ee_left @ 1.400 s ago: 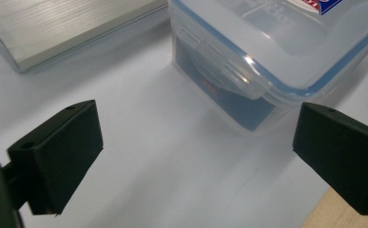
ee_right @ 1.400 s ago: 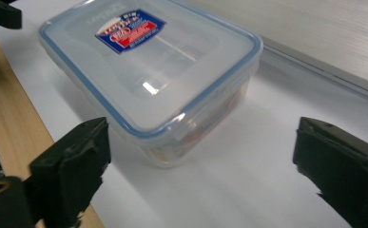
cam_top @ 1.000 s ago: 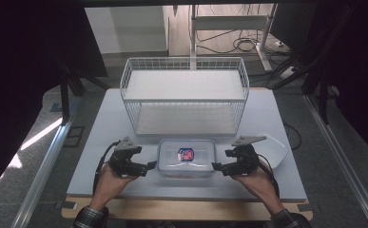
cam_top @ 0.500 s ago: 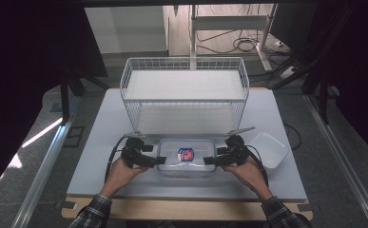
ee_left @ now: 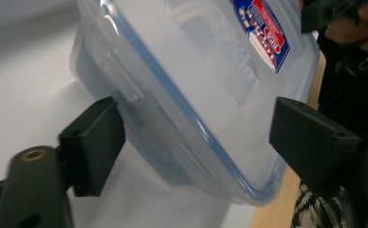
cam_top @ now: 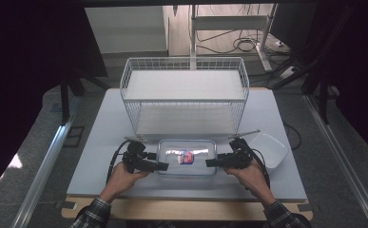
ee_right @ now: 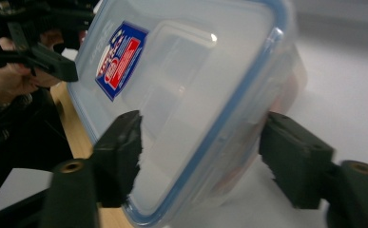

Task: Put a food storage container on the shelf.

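A clear lidded container [cam_top: 186,156] with a blue seal and a red-and-blue label lies on the white table, just in front of the wire basket. My left gripper [cam_top: 165,166] is at its left end and my right gripper [cam_top: 209,163] at its right end. In the left gripper view the jaws [ee_left: 196,133] have just been closing and straddle the container's [ee_left: 196,71] rim, pads against it. In the right gripper view the jaws [ee_right: 200,137] have likewise been closing, with one pad on the lid [ee_right: 181,71] and the other at the base.
A white wire basket [cam_top: 184,95] stands right behind the container. A shallow white dish [cam_top: 268,149] lies at the right, close to my right hand. The table's [cam_top: 101,142] front wooden edge runs just below both hands.
Both hands have moved inward from beside the container to its two ends. Each gripper's jaws now sit around the container's rim and stand narrower than before.
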Demonstrator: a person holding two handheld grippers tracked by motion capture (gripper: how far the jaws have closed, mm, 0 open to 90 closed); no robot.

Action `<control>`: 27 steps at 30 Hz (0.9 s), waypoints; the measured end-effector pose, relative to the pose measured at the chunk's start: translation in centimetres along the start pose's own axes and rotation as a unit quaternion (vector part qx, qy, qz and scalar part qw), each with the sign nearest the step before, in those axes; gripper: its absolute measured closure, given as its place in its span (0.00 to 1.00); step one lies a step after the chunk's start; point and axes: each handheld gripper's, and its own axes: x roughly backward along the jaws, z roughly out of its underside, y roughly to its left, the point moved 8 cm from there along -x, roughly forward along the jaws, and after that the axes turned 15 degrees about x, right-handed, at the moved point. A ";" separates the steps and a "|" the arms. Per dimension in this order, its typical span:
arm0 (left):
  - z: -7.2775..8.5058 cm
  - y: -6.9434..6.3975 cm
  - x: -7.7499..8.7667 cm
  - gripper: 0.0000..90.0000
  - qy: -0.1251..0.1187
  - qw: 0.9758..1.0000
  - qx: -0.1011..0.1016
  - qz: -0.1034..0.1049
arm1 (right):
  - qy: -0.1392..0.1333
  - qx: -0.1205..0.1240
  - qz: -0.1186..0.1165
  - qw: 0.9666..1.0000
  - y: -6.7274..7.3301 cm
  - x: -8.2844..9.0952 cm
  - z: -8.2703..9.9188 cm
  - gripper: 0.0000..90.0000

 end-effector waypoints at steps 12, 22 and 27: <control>2.0 -1.4 1.8 0.52 -0.051 0.998 0.021 0.009 | -0.032 0.014 0.010 0.999 2.4 2.2 1.4 0.59; 1.4 -1.4 2.0 0.54 -0.075 0.996 0.048 0.007 | -0.053 0.012 0.038 0.998 2.8 2.0 1.4 0.59; 0.8 -1.6 2.8 0.55 -0.089 0.995 0.045 0.000 | -0.061 0.022 0.038 0.997 2.8 1.9 1.0 0.58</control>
